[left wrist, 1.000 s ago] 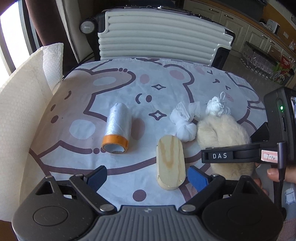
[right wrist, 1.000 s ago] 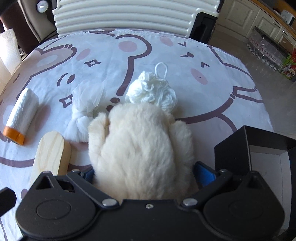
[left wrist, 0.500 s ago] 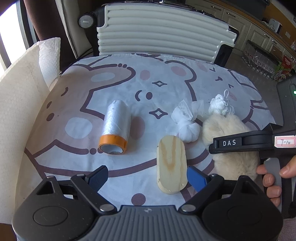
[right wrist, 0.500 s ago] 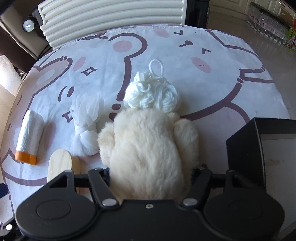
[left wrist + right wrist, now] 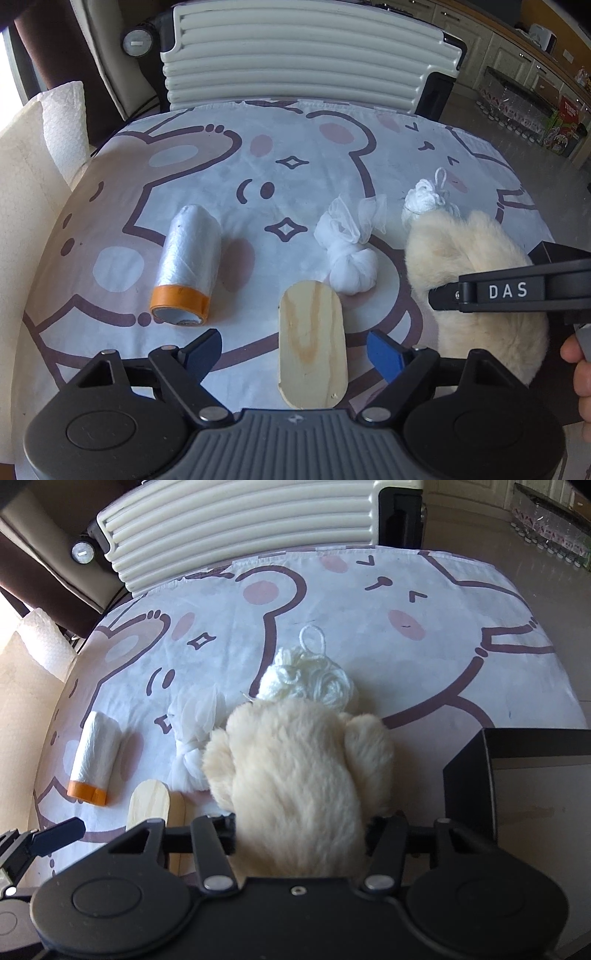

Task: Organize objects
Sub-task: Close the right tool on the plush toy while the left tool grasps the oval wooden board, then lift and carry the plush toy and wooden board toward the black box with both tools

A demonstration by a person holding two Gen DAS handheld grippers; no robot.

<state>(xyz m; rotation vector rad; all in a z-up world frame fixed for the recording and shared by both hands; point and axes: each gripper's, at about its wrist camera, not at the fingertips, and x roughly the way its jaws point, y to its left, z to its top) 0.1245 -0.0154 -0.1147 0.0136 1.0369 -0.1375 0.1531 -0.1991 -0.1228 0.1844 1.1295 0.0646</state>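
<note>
My right gripper [image 5: 300,827] is shut on the cream fluffy plush [image 5: 299,771], its fingers sunk in the fur; the plush also shows at the right of the left wrist view [image 5: 476,266], lifted slightly. My left gripper [image 5: 295,350] is open and empty over the near end of an oval wooden block [image 5: 313,343]. On the bear-print cloth lie a plastic film roll with an orange end [image 5: 186,262], a knotted white mesh bundle [image 5: 351,251] and a white yarn ball [image 5: 310,679].
A black open box [image 5: 517,786] stands at the table's right edge beside the plush. A ribbed cream suitcase [image 5: 295,55] stands behind the table. Paper towel [image 5: 62,129] rises at the left. The cloth-covered table [image 5: 295,147] is rounded.
My right gripper has closed on the plush and raised it, pulling back a little. My left gripper has drawn slightly nearer to the wooden block.
</note>
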